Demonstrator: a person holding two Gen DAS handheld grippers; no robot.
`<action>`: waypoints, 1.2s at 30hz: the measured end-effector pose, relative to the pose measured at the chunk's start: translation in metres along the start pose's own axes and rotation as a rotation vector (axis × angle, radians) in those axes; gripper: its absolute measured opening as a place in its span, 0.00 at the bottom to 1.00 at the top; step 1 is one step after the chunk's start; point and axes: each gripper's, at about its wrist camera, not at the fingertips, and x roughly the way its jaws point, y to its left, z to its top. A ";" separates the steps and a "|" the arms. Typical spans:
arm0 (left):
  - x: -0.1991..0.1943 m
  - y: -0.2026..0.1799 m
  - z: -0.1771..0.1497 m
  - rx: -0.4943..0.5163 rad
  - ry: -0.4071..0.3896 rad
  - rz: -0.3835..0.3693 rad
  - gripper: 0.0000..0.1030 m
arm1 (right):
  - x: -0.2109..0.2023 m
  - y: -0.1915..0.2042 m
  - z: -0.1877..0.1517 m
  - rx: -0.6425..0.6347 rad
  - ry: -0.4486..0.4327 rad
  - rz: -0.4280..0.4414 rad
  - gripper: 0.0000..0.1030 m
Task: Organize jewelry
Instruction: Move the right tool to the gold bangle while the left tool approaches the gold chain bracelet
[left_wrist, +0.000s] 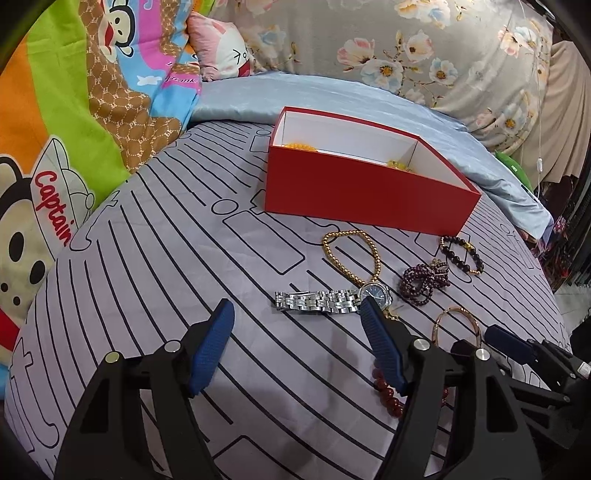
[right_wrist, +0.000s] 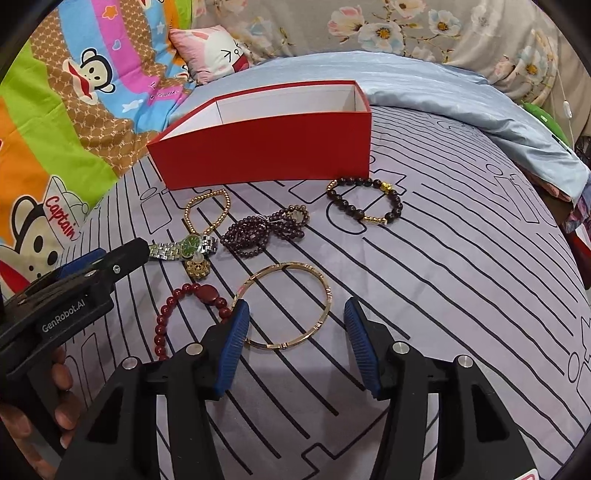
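Observation:
An open red box (left_wrist: 369, 192) (right_wrist: 266, 147) stands on the bed; yellow beads (left_wrist: 299, 147) show inside it. In front lie a silver watch (left_wrist: 321, 301) (right_wrist: 184, 249), a gold bead necklace (left_wrist: 351, 254) (right_wrist: 207, 210), a dark purple bead strand (left_wrist: 421, 282) (right_wrist: 258, 230), a dark bead bracelet with gold pieces (left_wrist: 461, 254) (right_wrist: 364, 201), a gold bangle (left_wrist: 458, 325) (right_wrist: 288, 306) and a red bead bracelet (left_wrist: 388, 391) (right_wrist: 184, 310). My left gripper (left_wrist: 297, 321) is open just short of the watch. My right gripper (right_wrist: 293, 314) is open around the bangle's near part.
The striped grey sheet (left_wrist: 184, 295) covers the bed. A colourful cartoon blanket (left_wrist: 55, 129) lies at the left, a pink pillow (left_wrist: 221, 51) and a floral quilt (left_wrist: 424, 55) behind, and a blue satin cover (left_wrist: 332, 96) beyond the box. The bed edge drops at the right.

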 end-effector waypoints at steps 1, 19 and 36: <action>0.000 0.000 0.000 0.000 0.000 -0.001 0.65 | 0.001 0.002 0.000 -0.005 0.002 -0.001 0.53; 0.009 0.011 -0.001 -0.058 0.048 -0.049 0.65 | 0.012 0.022 0.002 -0.072 0.024 -0.048 0.64; 0.015 0.009 -0.002 -0.034 0.078 -0.031 0.68 | -0.002 0.003 -0.008 -0.024 0.011 -0.057 0.57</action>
